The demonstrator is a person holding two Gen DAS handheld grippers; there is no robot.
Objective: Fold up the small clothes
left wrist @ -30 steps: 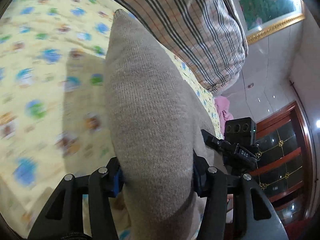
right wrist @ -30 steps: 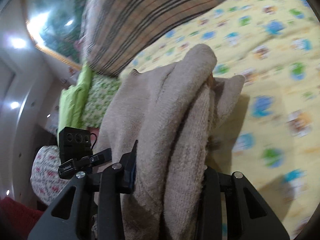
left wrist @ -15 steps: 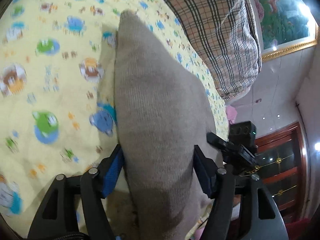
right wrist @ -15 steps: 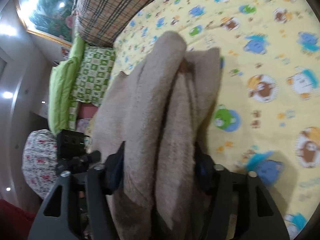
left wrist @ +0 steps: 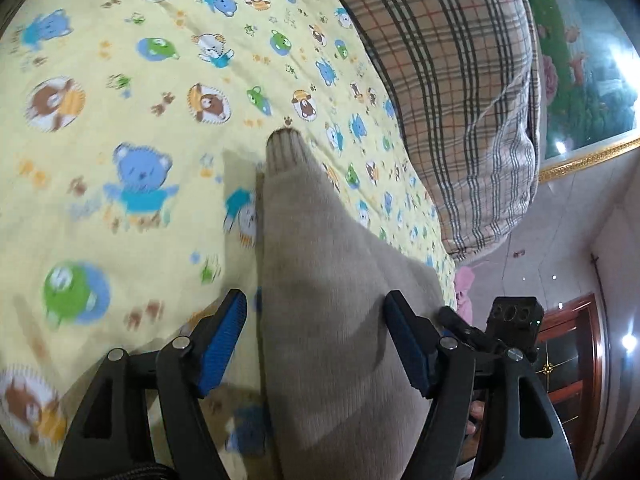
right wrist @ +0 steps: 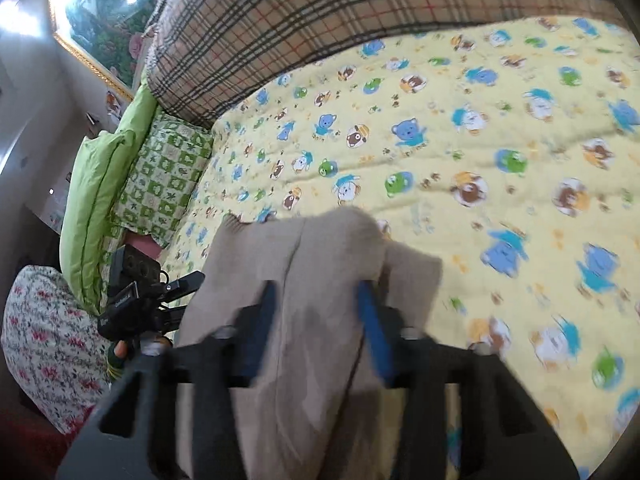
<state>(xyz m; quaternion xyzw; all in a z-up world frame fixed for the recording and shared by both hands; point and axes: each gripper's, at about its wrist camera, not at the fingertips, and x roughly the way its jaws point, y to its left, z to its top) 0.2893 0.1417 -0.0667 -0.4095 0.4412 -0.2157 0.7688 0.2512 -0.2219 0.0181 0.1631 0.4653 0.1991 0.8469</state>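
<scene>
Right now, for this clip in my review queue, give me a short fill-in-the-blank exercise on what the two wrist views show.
1. The knit garment between the fingers of the left gripper is ____ in colour.
2. The left gripper's pads are ____ in colour.
3. The bedsheet has a ____ background printed with cartoon bears.
4. The quilt at the head of the bed has a ____ pattern.

Missing words: beige; blue; yellow; plaid

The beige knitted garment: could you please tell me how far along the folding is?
Done: the beige knitted garment looks doubled into a long strip on the yellow bedsheet. In hand: the right gripper seems clamped on its bunched end; the left gripper stands open around it. Remaining: release, flatten and tidy.
</scene>
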